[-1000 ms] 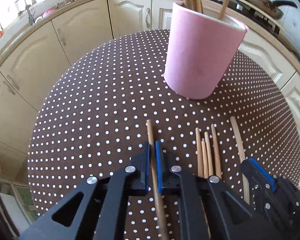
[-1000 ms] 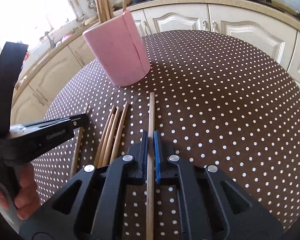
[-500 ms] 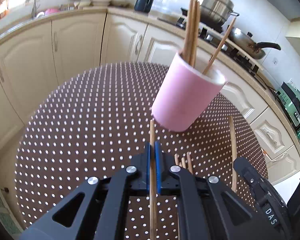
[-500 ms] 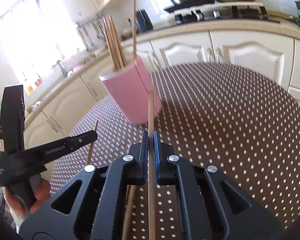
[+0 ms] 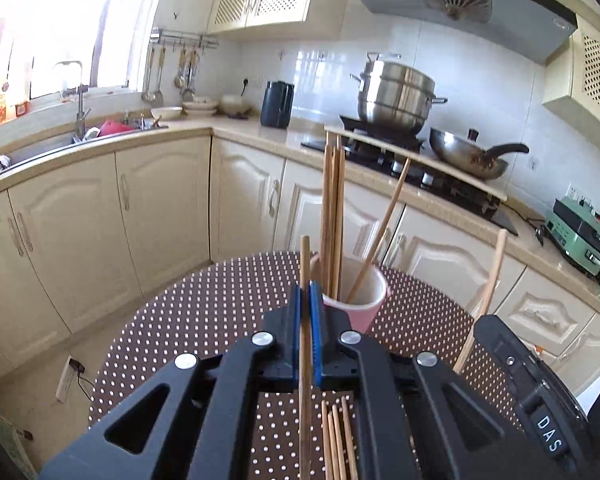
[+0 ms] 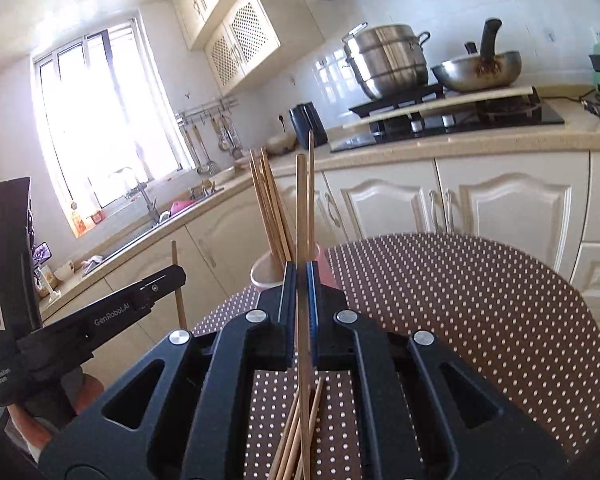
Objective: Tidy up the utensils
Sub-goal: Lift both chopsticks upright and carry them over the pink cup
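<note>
Nearest in the left wrist view, the left gripper is seen with its jaws pinching a wooden chopstick, which is held clear of the dotted worktop and rises past the blue pads. Beneath the gripper, a few loose chopsticks are left lying on the worktop. To the right, the right gripper is partly seen, and a second chopstick is carried in it at a slant.

In the right wrist view, the right gripper is shown with its jaws pressed onto that second chopstick, which stands nearly upright. The left gripper is seen at the left, gripped by a hand.

Just beyond both grippers, a pink cup is set on the worktop, with several chopsticks standing in it. Farther off, a kitchen counter with a steel pot and a wok is seen.
</note>
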Action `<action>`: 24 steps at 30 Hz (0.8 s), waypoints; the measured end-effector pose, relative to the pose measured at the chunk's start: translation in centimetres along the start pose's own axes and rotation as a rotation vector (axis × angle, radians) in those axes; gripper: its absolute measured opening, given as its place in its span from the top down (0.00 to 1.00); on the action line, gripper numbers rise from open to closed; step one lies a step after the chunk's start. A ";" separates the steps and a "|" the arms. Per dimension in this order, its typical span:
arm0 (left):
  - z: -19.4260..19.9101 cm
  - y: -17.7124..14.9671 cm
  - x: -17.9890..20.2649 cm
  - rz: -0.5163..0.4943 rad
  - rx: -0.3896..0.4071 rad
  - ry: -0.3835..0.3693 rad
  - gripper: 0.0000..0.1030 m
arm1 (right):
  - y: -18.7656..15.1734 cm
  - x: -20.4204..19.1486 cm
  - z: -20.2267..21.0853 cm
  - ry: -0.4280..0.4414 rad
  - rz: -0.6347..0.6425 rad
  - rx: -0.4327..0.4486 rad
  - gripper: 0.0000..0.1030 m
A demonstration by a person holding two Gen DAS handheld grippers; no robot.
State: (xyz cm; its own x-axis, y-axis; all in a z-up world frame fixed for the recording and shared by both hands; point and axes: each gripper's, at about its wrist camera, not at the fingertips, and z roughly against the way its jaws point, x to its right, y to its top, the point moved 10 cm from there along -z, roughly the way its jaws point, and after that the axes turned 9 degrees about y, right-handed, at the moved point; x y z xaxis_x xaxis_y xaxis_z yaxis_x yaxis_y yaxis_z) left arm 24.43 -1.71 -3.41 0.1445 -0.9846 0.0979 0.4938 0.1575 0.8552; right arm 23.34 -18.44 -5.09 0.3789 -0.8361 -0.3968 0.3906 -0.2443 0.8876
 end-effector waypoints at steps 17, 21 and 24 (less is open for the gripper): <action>4.5 12.3 0.1 0.018 0.206 0.042 0.95 | 11.0 -2.8 0.0 -0.008 0.081 0.189 0.95; 5.8 15.5 0.4 0.034 0.264 0.039 0.95 | 13.7 -3.3 -0.5 -0.015 0.112 0.225 0.95; 6.3 17.5 0.8 0.046 0.304 0.057 0.95 | 15.2 -3.7 -1.0 -0.027 0.136 0.247 0.95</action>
State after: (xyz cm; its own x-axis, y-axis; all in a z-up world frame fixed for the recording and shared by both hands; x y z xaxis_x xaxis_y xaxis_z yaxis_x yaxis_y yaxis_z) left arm 27.83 -0.25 14.87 0.2131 -0.9698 0.1186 0.2079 0.1636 0.9644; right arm 28.75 -18.60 9.64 0.3895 -0.8815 -0.2670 0.1202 -0.2388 0.9636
